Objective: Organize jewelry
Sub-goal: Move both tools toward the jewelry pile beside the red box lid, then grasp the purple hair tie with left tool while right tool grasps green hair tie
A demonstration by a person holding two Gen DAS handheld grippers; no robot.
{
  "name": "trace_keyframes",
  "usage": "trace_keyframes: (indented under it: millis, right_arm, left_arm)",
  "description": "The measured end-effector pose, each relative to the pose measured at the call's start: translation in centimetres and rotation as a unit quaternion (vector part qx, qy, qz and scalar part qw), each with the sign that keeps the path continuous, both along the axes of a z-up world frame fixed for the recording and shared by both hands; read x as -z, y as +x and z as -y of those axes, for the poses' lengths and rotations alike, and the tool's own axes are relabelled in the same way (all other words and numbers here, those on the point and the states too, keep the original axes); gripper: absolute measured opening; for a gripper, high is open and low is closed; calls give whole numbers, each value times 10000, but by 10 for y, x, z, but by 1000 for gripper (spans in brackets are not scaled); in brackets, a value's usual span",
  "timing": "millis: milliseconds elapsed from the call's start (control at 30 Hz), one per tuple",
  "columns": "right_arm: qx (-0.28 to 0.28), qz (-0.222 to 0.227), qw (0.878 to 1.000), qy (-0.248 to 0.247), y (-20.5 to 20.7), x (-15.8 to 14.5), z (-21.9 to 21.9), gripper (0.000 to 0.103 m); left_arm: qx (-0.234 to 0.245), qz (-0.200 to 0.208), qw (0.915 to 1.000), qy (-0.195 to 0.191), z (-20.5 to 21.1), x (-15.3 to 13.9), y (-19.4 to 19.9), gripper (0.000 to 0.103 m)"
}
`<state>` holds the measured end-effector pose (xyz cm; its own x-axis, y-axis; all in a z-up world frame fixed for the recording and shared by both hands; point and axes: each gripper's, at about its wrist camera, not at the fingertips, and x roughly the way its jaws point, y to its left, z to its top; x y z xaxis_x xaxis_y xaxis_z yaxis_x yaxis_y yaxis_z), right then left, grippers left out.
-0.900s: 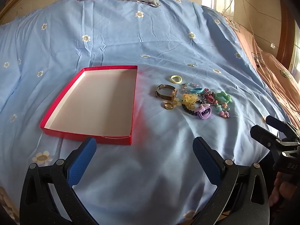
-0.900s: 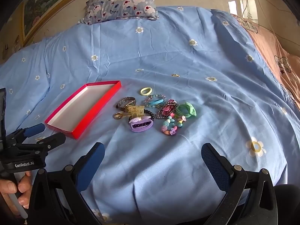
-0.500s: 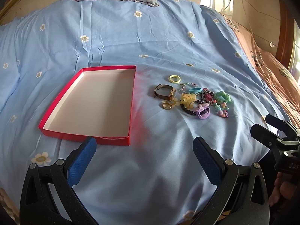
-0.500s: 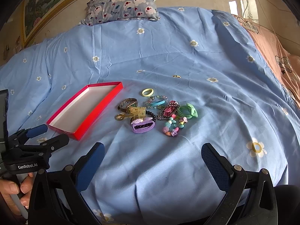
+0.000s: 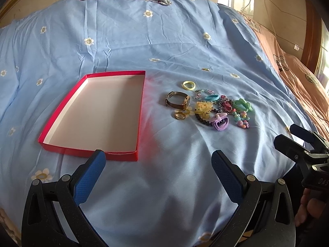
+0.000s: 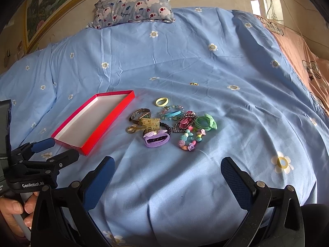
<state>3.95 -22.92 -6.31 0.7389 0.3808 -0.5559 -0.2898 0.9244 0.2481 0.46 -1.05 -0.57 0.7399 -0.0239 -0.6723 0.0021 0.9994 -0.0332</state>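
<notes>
A shallow red box [image 5: 140,111] [image 6: 109,123] with a white, bare inside lies on the blue bedsheet. To its right sits a loose pile of jewelry: a watch [image 5: 177,101] [image 6: 141,114], a yellow ring [image 5: 189,85], a gold ring [image 5: 180,115], a purple clip [image 5: 220,122] [image 6: 157,141], a green scrunchie [image 6: 205,122] and a bead bracelet [image 6: 188,140]. My left gripper [image 5: 158,156] [image 6: 63,149] hovers open just short of the box's near right corner. My right gripper [image 6: 168,161] [image 5: 285,134] hangs open before the pile. Neither touches anything.
A patterned pillow [image 6: 133,5] lies at the head of the bed. One small ring [image 6: 194,84] sits apart, beyond the pile. A pink blanket [image 5: 298,78] covers the bed's right side. A hand [image 6: 14,210] holds the left gripper's handle.
Both views have shifted only very slightly. The jaws stay wide, and the box and the jewelry lie where they were.
</notes>
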Motion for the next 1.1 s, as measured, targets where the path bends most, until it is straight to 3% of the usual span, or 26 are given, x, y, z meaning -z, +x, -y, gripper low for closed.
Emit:
trace_keyframes:
  millis: [200, 233, 433, 600, 833, 1100]
  right_arm:
    - [-8, -39, 10000, 24, 2, 1, 0, 103]
    - [-19, -61, 10000, 29, 3, 2, 0, 103]
    - [-32, -167, 9998, 59, 13, 7, 6, 102]
    - [50, -317, 9994, 123, 28, 12, 16, 100]
    - [144, -616, 9979, 163, 51, 20, 25, 75]
    - [278, -772, 9963, 245, 83, 21, 34, 61]
  left_arm:
    - [90, -8, 9999, 116, 6, 3, 6, 103]
    - [122, -208, 9996, 112, 5, 3, 9, 103]
    - [319, -437, 9985, 27, 9, 4, 21, 103]
    - [583, -345, 9976, -130, 17, 6, 36, 98]
    - [942, -514, 9940, -206, 34, 13, 63, 84]
    - [1219, -715, 9896, -257, 54, 21, 95, 73]
